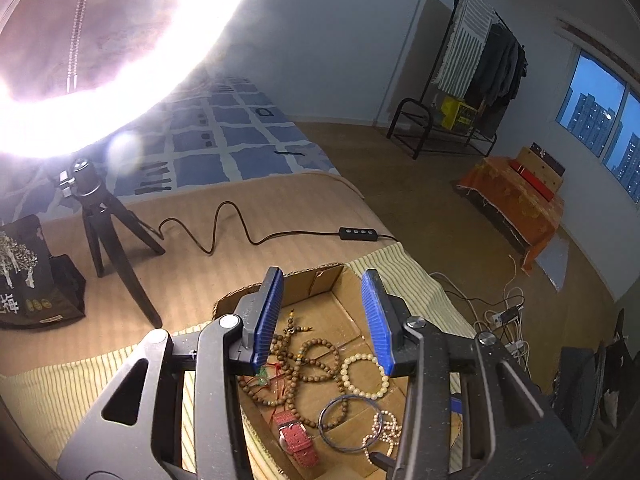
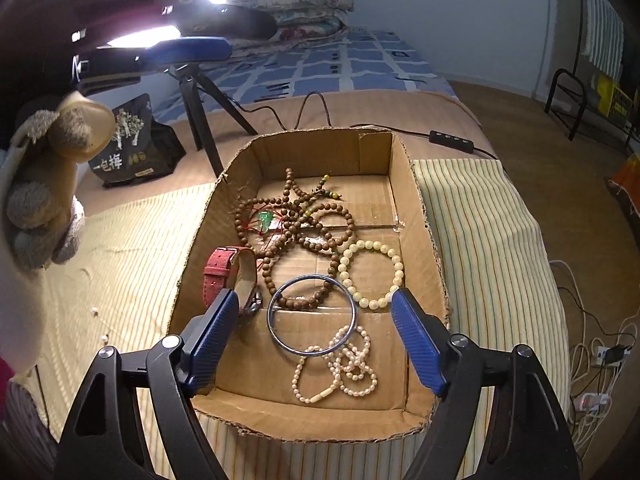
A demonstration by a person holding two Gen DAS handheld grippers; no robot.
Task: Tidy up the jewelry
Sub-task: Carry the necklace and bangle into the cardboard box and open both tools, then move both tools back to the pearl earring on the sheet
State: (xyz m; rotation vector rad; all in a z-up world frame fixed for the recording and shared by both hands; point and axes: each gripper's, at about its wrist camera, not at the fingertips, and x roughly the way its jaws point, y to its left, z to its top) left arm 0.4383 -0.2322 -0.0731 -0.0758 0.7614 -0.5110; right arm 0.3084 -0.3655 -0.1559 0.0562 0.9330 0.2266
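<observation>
Both the right gripper (image 2: 316, 336) and the left gripper (image 1: 322, 316) are released and hold nothing over the cardboard box (image 2: 424, 216) on the bed, where the jewelry lies in a heap. The pearl strand (image 2: 340, 364) crosses the metal bangle (image 2: 312, 316) and the brown beads (image 2: 296, 236) are tangled, so I think lifting one piece may drag others out. Farther away, the black bag (image 2: 136, 144) reads "一包梅", and "GenRobot.AI" is above

Watch (image 2: 230, 280) face hidden behind right claw (image 2: 316, 328), probably.
</observation>
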